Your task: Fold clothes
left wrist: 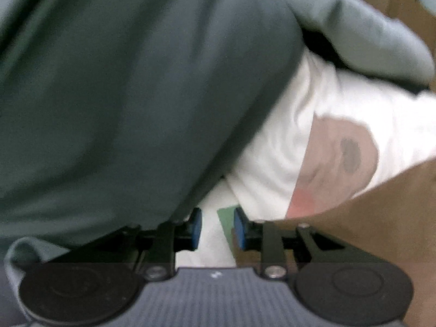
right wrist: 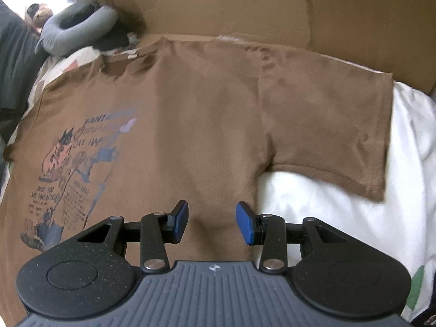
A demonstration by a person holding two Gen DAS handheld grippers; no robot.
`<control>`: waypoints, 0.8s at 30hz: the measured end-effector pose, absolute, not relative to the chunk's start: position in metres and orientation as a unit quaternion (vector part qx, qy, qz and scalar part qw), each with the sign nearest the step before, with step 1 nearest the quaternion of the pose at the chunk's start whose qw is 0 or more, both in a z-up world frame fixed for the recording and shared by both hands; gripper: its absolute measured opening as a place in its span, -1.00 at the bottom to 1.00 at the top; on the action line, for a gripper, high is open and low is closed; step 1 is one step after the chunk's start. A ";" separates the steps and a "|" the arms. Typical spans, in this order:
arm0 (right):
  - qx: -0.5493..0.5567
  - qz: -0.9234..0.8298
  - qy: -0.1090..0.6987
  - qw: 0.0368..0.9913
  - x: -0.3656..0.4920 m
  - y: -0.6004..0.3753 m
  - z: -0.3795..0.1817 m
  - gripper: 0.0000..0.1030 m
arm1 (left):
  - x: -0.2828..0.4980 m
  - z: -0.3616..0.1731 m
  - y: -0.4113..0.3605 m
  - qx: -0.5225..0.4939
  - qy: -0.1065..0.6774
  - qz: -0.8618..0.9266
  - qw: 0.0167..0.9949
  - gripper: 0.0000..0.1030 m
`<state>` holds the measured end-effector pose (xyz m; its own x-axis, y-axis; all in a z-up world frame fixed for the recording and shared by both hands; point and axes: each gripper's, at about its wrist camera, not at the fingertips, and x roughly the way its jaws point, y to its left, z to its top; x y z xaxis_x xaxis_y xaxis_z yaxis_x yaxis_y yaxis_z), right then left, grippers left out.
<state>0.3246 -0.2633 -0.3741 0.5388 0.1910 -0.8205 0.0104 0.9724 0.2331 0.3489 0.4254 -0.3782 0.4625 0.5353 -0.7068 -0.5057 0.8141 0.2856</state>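
Right claw [right wrist: 212,223] hangs wide, empty, over the side seam of the brown T-shirt [right wrist: 190,114], which lies flat, print up, on white bedding [right wrist: 327,204], likely readied for a first fold; its soft cotton sleeve [right wrist: 327,125] extends toward two o'clock. Left claw [left wrist: 217,230] stands narrowly parted, gripping nothing, beside dark green fabric [left wrist: 122,95] at ten o'clock.

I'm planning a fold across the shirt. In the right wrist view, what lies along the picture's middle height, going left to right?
Printed cat graphic → plain chest of the brown T-shirt → its spread short sleeve → white bedding.
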 end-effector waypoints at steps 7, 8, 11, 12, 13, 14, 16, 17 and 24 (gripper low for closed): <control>0.111 0.016 0.465 0.878 0.325 -0.283 -0.368 -0.11 | 0.318 -0.369 0.385 0.004 0.413 0.280 0.866 -0.46; 0.112 0.009 0.462 0.880 0.324 -0.287 -0.366 -0.11 | 0.312 -0.370 0.378 0.002 0.412 0.277 0.868 -0.46; 0.112 -0.018 0.451 0.886 0.322 -0.300 -0.361 -0.11 | 0.296 -0.374 0.360 0.004 0.412 0.269 0.871 -0.46; 0.113 -0.030 0.447 0.887 0.321 -0.305 -0.360 -0.11 | 0.292 -0.376 0.355 0.004 0.412 0.266 0.871 -0.46; 0.114 -0.042 0.444 0.888 0.321 -0.311 -0.359 -0.11 | 0.291 -0.376 0.354 0.002 0.412 0.265 0.872 -0.46; 0.115 -0.054 0.441 0.888 0.320 -0.316 -0.357 -0.11 | 0.291 -0.376 0.353 -0.001 0.411 0.264 0.873 -0.46; 0.118 -0.081 0.439 0.887 0.318 -0.326 -0.358 -0.11 | 0.286 -0.378 0.348 -0.016 0.404 0.266 0.875 -0.46; 0.120 -0.095 0.438 0.886 0.318 -0.331 -0.359 -0.11 | 0.282 -0.379 0.346 -0.027 0.400 0.268 0.876 -0.46; 0.128 -0.173 0.440 0.872 0.312 -0.359 -0.369 -0.11 | 0.273 -0.384 0.328 -0.042 0.402 0.257 0.878 -0.44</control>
<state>0.3125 -0.3585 -0.3693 0.5526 -0.1893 -0.8117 0.4140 0.9076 0.0702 0.2727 0.3281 -0.3836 0.5459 0.4171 -0.7267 -0.4843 0.8648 0.1326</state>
